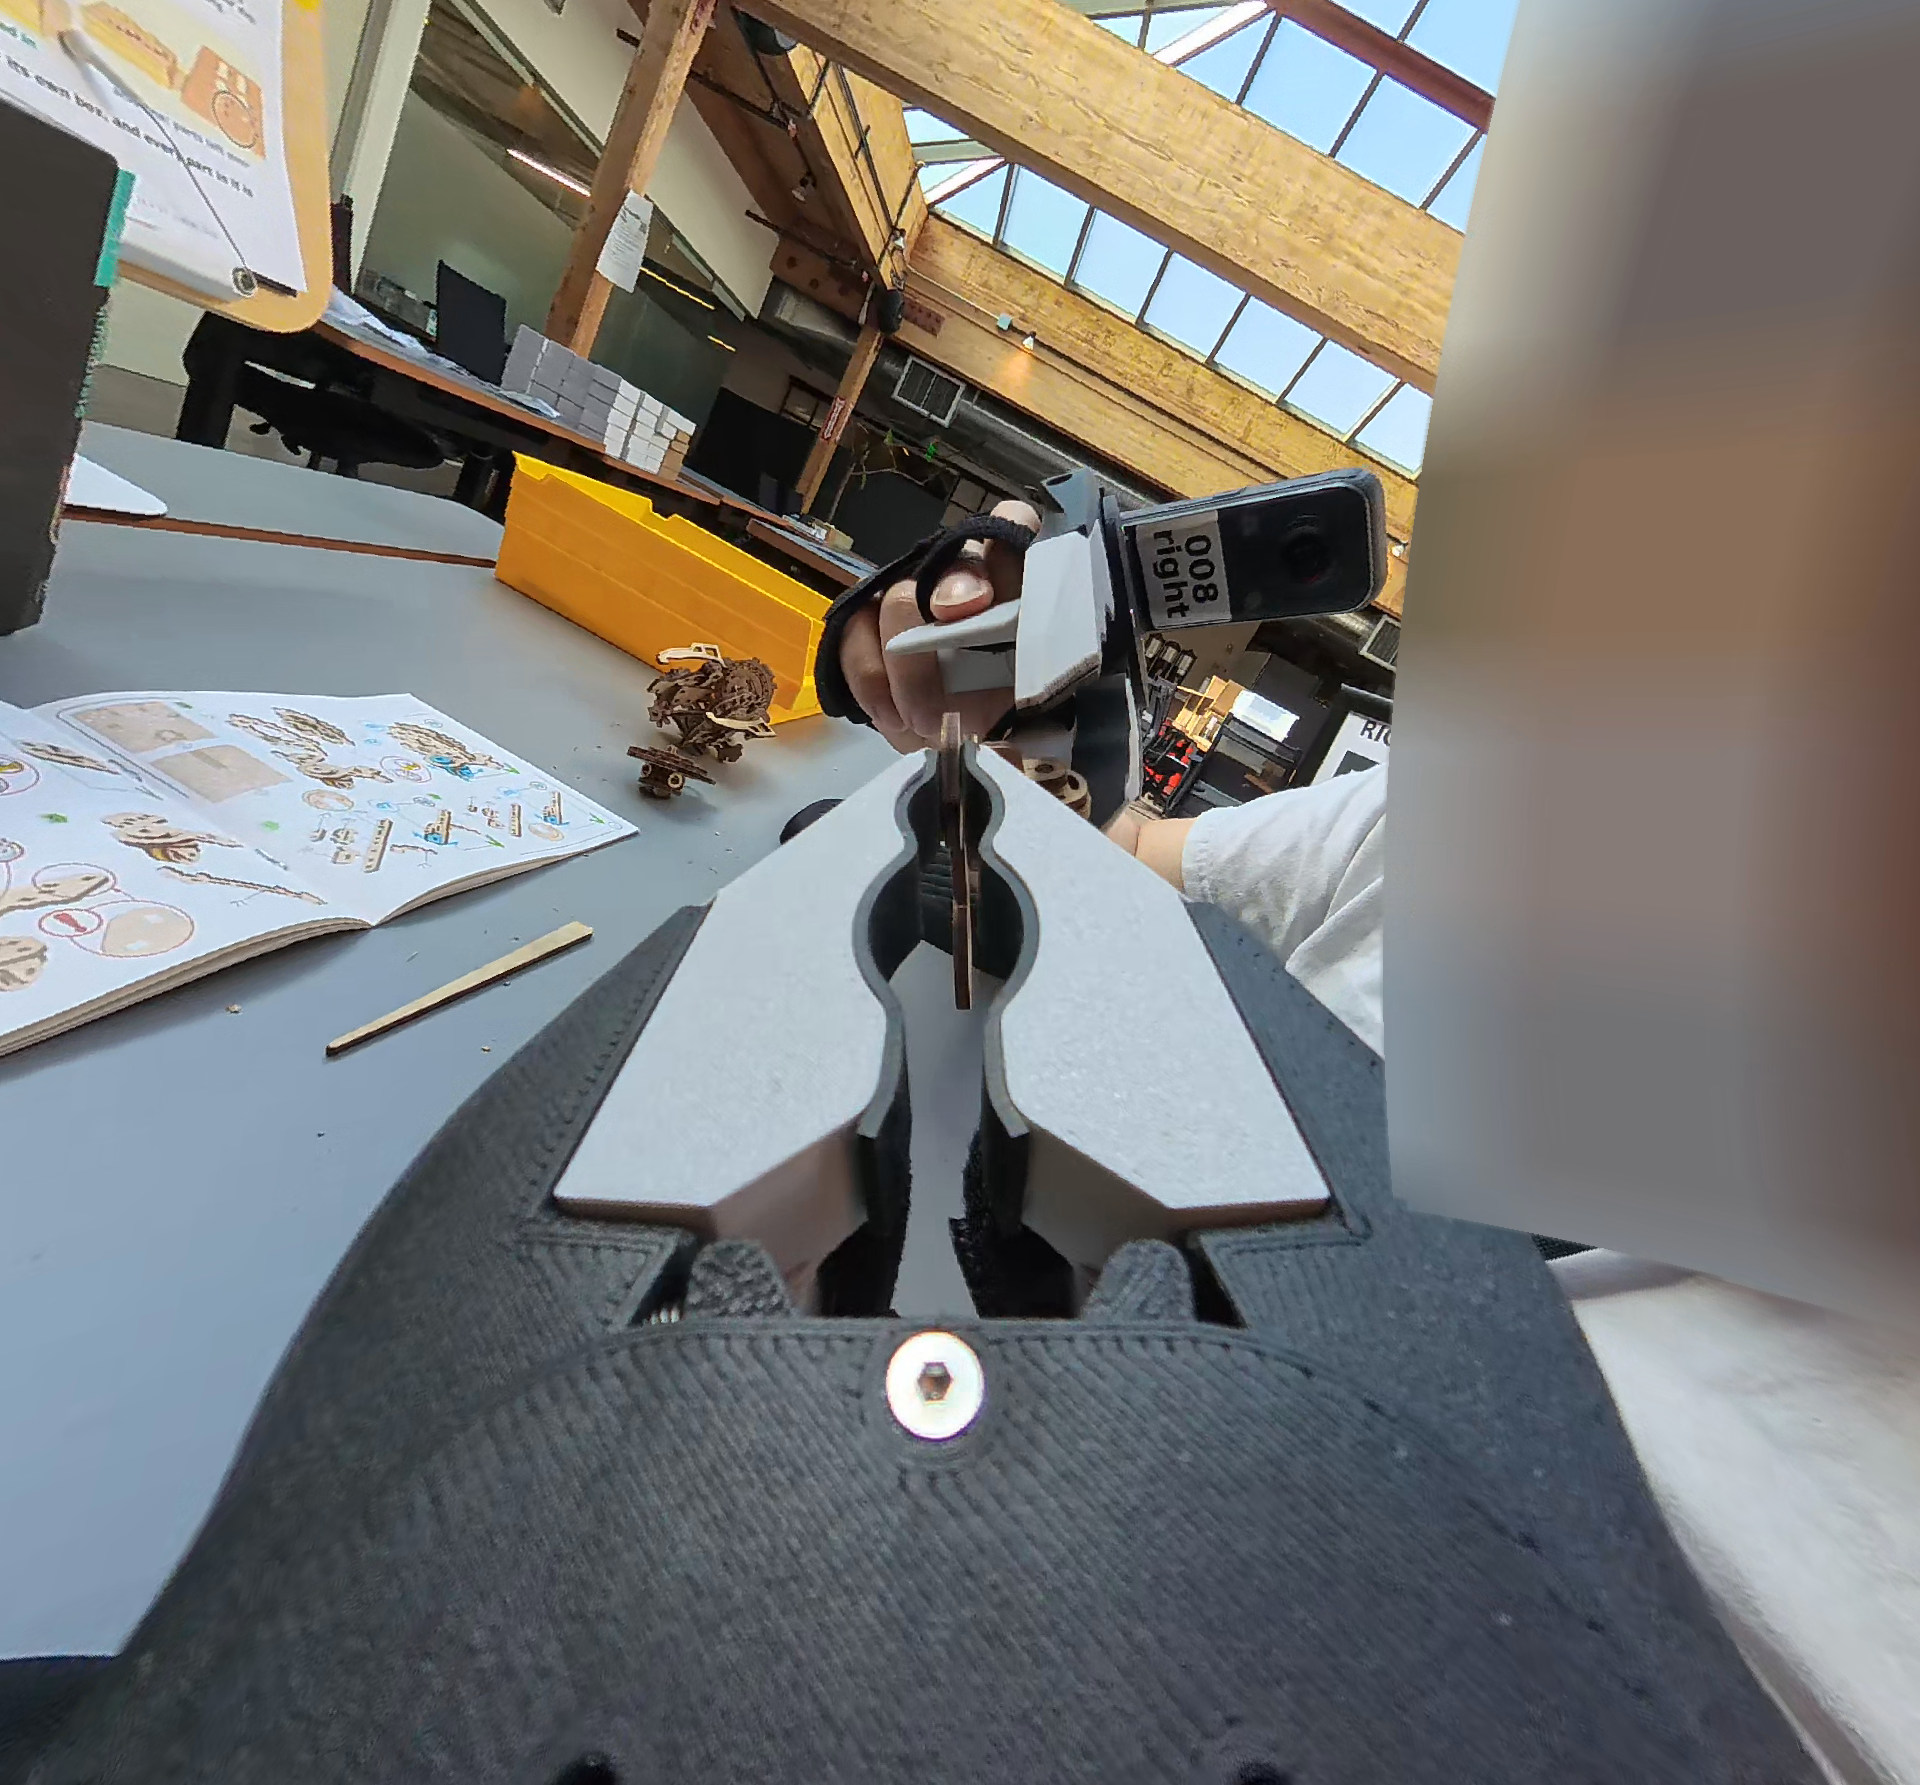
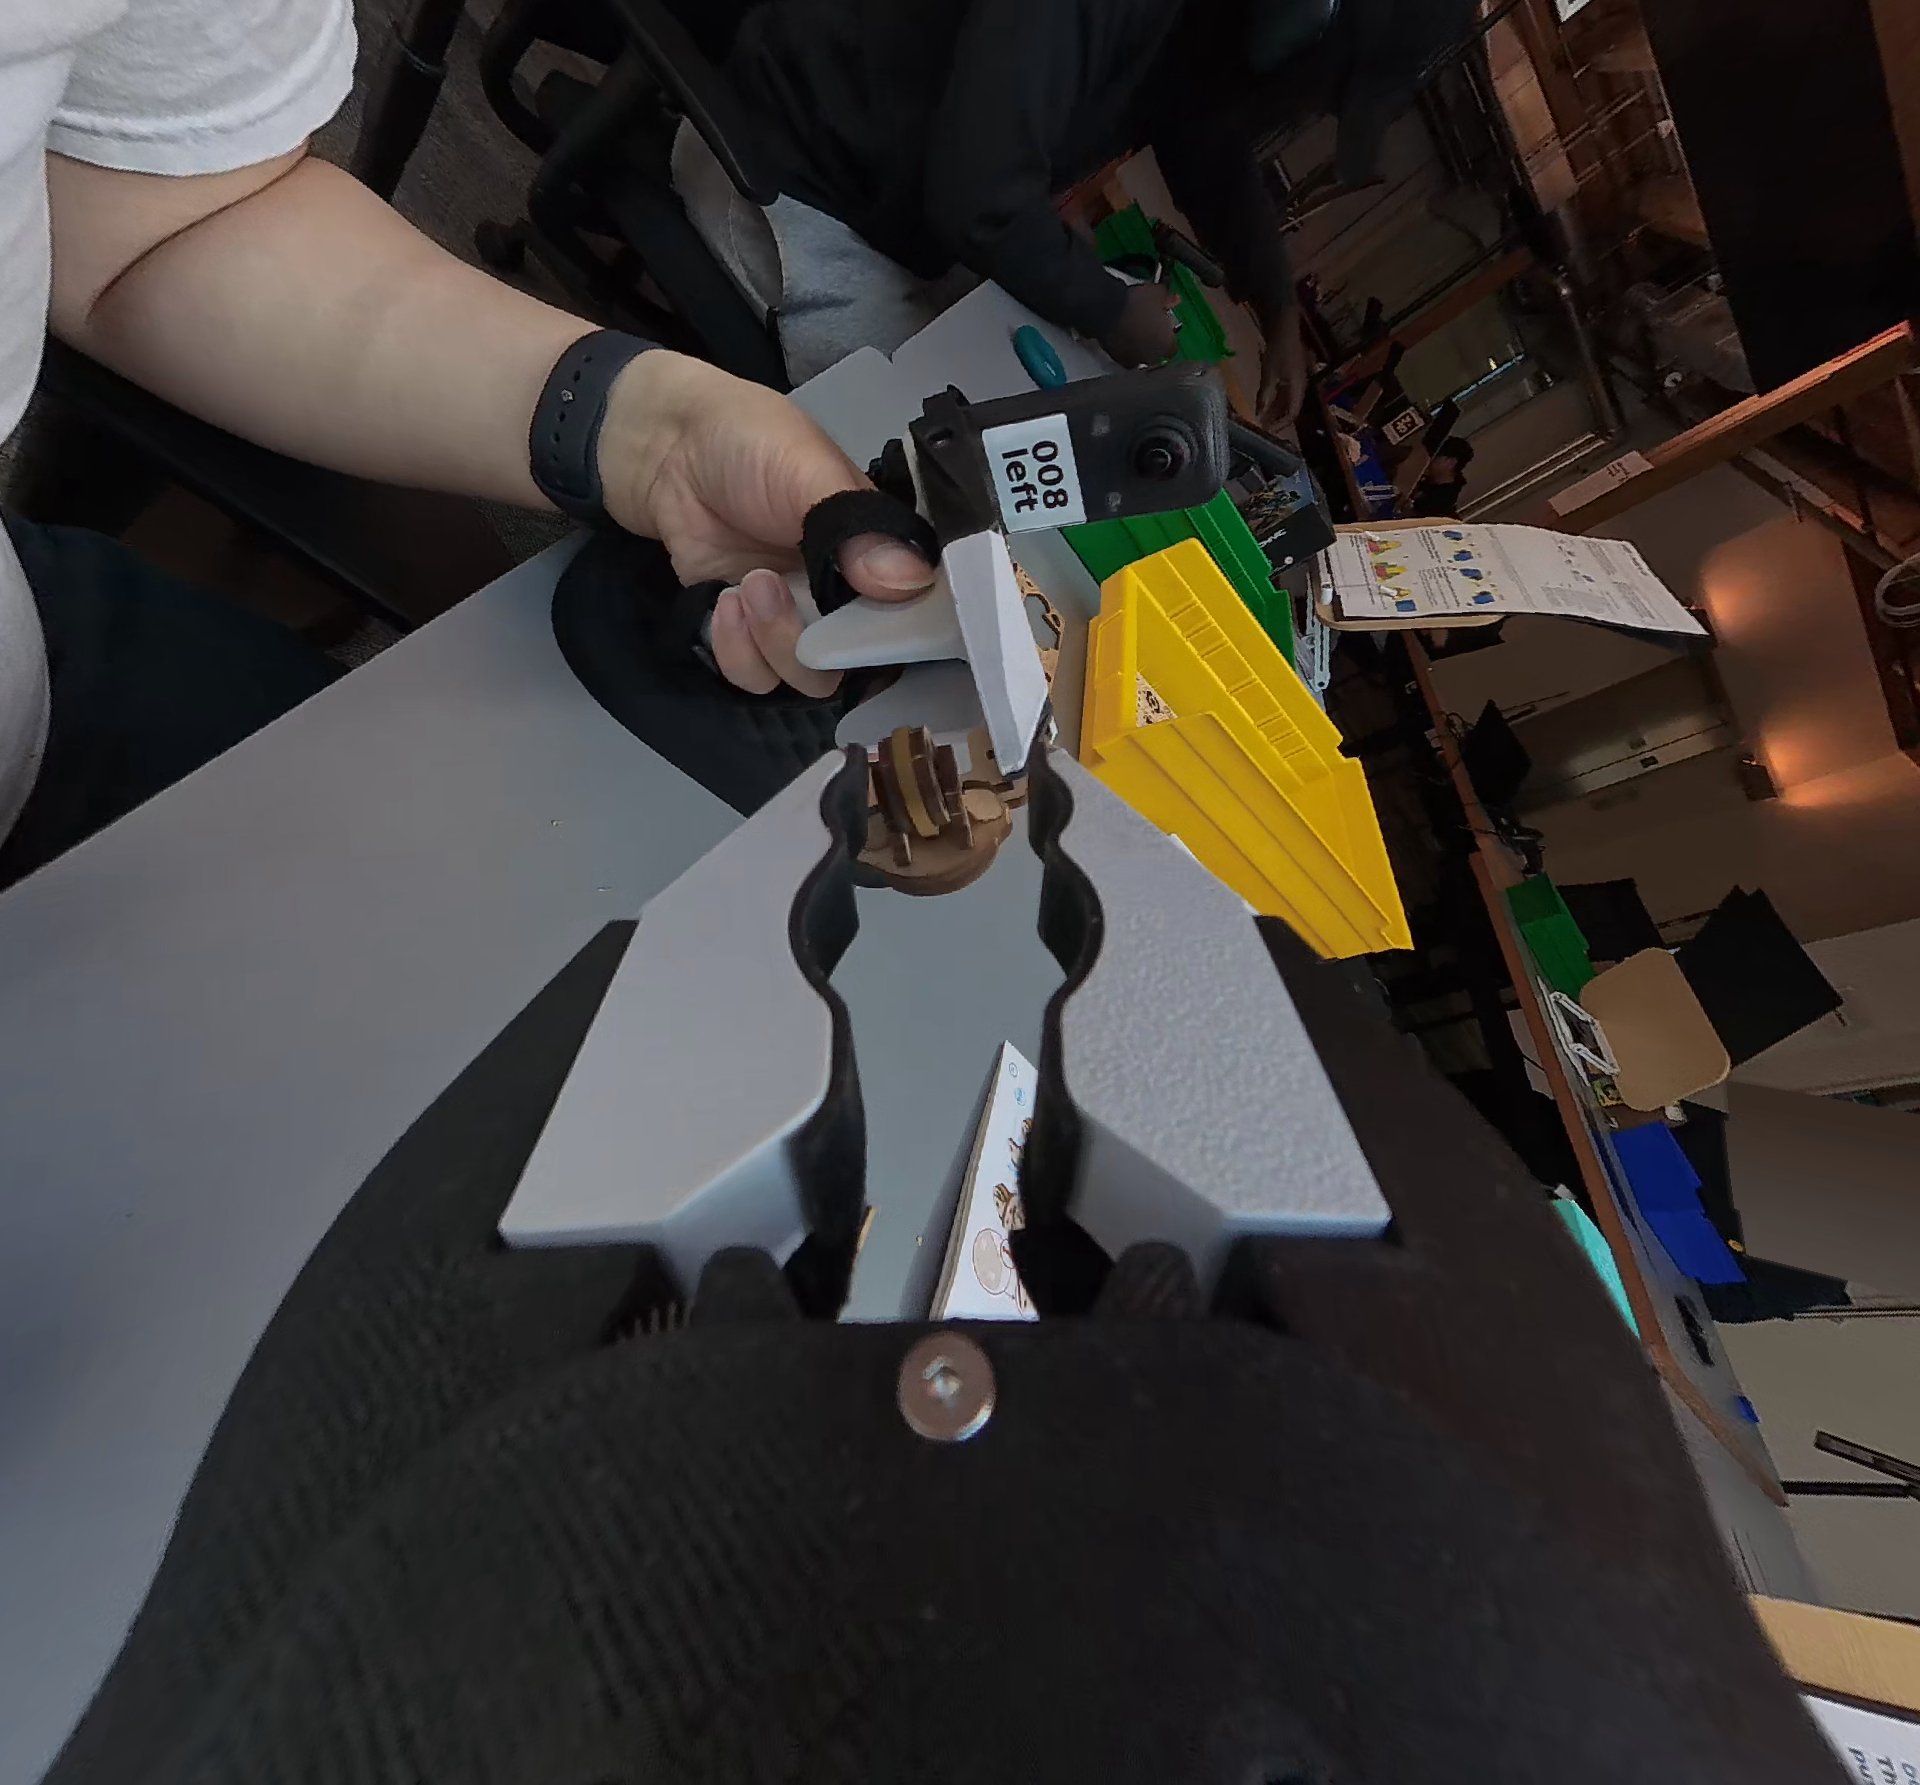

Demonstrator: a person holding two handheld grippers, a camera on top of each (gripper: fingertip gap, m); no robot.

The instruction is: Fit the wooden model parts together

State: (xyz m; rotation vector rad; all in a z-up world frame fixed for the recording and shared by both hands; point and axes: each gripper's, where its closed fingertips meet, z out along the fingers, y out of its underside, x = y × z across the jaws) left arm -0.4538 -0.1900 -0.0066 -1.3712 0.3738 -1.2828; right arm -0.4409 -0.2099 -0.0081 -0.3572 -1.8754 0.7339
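In the left wrist view, my left gripper (image 1: 948,761) is shut on a thin flat wooden piece (image 1: 962,888), seen edge-on and upright between the fingers. My right gripper (image 1: 1039,639) is just beyond its tips, with round wooden discs (image 1: 1062,788) below it. In the right wrist view, my right gripper (image 2: 945,771) is shut on a small wooden gear assembly (image 2: 925,816) at its fingertips, held above the grey table (image 2: 312,904). The left gripper (image 2: 1023,743) comes down from above with its flat fretwork piece (image 2: 1042,615), its tip meeting the assembly's right side.
An open instruction booklet (image 1: 260,821), a loose wooden strip (image 1: 457,987) and two more wooden sub-assemblies (image 1: 717,696) lie on the table. A yellow bin (image 2: 1226,748) stands just beyond the grippers, with a green bin (image 2: 1174,530) behind it. Another person sits at the far side. My left and right fingertips are right by each other.
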